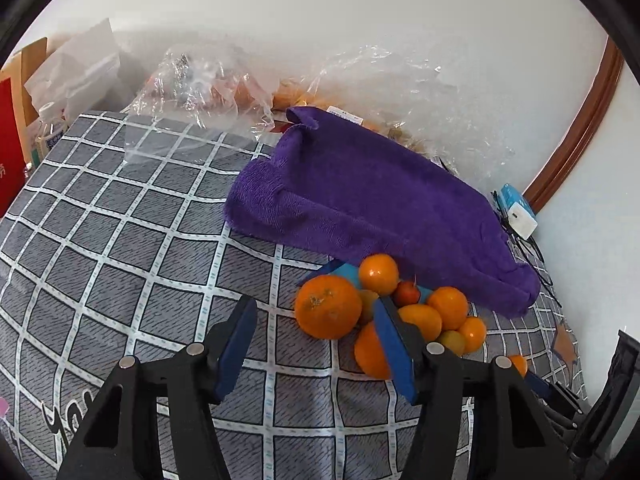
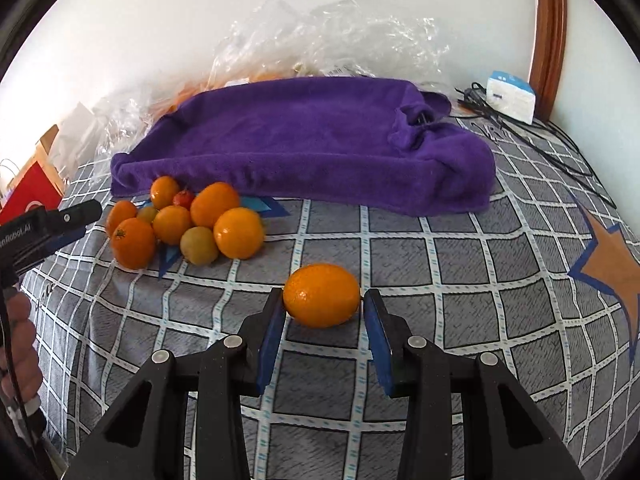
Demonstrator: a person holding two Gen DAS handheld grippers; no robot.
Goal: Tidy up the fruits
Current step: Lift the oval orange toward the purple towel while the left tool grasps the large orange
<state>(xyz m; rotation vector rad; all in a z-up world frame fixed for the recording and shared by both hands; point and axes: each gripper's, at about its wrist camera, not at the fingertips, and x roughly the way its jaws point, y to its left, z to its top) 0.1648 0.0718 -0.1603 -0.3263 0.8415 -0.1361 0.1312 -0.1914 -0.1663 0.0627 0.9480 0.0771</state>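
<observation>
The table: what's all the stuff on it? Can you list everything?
Single orange: one, orange, alone on the cloth between the right tongs' fingers.
Fruit pile: about nine pieces, mostly orange, one small red, a couple greenish, beside the towel.
Towel: one, purple, lying behind the fruit.
Tablecloth: one, grey with white checks, covering the table.
Plastic bags: several, clear, against the wall.
White box: one, white and blue, far corner, with black cables beside it.
Red bag: one, at the table's edge.
Left tongs: open, next to the pile.
Right tongs: open around the single orange.
</observation>
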